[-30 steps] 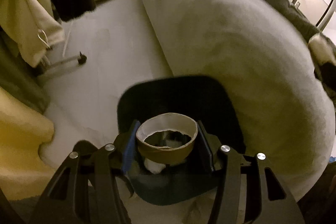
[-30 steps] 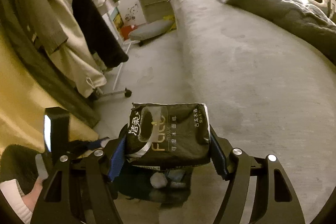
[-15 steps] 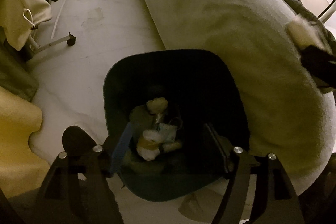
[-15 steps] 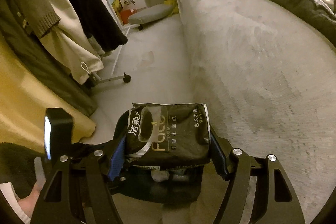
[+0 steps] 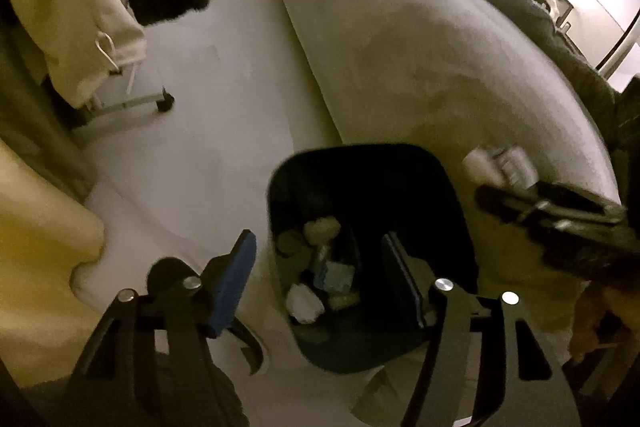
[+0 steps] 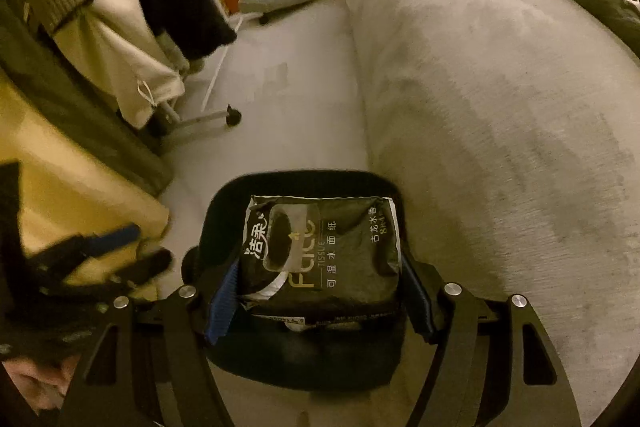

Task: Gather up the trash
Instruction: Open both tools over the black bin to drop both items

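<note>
Above the dark bin (image 6: 304, 363), the right gripper (image 6: 320, 291) clamps a black tissue pack (image 6: 324, 259) by its short sides; soft, light, crinkly, it looks easily squashed. At nine o'clock the left gripper (image 5: 320, 275) hangs spread, empty.

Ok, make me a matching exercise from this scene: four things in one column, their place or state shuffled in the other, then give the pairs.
1. left gripper
2. tissue pack
3. trash bin
4. bed

A. clamped between the right gripper's fingers
B. open, holding nothing
C. on the floor, scraps inside
D. beside the bin, grey cover

Pairs: 1-B, 2-A, 3-C, 4-D
</note>
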Motion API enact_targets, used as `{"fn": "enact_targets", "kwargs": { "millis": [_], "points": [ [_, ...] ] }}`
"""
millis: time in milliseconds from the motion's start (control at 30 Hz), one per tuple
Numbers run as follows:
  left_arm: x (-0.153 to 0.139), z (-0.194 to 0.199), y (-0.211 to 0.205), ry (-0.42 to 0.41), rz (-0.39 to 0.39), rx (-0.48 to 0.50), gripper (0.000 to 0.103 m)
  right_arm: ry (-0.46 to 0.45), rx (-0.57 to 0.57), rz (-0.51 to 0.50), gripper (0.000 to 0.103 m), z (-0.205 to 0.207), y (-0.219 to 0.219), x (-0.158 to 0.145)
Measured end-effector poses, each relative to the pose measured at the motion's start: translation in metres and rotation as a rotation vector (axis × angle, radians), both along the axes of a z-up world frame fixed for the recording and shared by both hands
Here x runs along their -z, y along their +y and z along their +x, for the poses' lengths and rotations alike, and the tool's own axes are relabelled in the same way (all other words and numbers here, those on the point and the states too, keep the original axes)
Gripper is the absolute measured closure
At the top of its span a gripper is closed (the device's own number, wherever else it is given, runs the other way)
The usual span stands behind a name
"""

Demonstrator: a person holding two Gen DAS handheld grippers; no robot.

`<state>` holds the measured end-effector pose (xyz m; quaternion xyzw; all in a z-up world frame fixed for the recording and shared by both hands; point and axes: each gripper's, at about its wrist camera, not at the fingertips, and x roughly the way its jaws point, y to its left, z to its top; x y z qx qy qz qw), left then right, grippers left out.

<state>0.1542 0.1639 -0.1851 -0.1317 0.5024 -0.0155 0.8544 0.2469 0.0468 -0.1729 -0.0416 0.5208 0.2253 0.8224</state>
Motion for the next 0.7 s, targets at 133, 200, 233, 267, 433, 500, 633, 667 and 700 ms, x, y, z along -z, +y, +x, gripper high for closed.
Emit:
{"fn": "enact_targets", "kwargs": {
  "millis": [133,200,233,267,433,500,633,667,700],
  "points": [
    [-0.021,-0.006,0.008,-0.059,0.023,-0.004,0.044,0.021,-0.018,-0.032,0.032,-0.001,0.009,0.013],
    [-0.032,-0.009,0.012,-0.088,0.026,-0.008,0.047,0.036,-0.028,-0.051,0.032,-0.002,0.014,0.020],
    [-0.037,-0.011,0.014,-0.103,0.023,-0.011,0.047,0.044,-0.033,-0.061,0.031,-0.002,0.016,0.024],
    [-0.042,-0.012,0.015,-0.115,0.024,-0.014,0.048,0.051,-0.037,-0.070,0.031,-0.003,0.018,0.027],
    [-0.069,-0.022,0.015,-0.187,0.071,-0.009,0.050,0.095,-0.069,-0.148,0.031,-0.007,0.028,0.052],
    [-0.079,-0.026,0.015,-0.210,0.089,-0.003,0.051,0.110,-0.081,-0.182,0.031,-0.009,0.030,0.062],
    [-0.097,-0.034,0.014,-0.257,0.117,0.008,0.051,0.134,-0.103,-0.229,0.030,-0.013,0.034,0.080],
    [-0.101,-0.037,0.014,-0.266,0.120,0.011,0.051,0.137,-0.114,-0.237,0.029,-0.015,0.035,0.083],
    [-0.107,-0.040,0.013,-0.279,0.124,0.015,0.051,0.140,-0.124,-0.240,0.024,-0.016,0.037,0.084]
  ]
}}
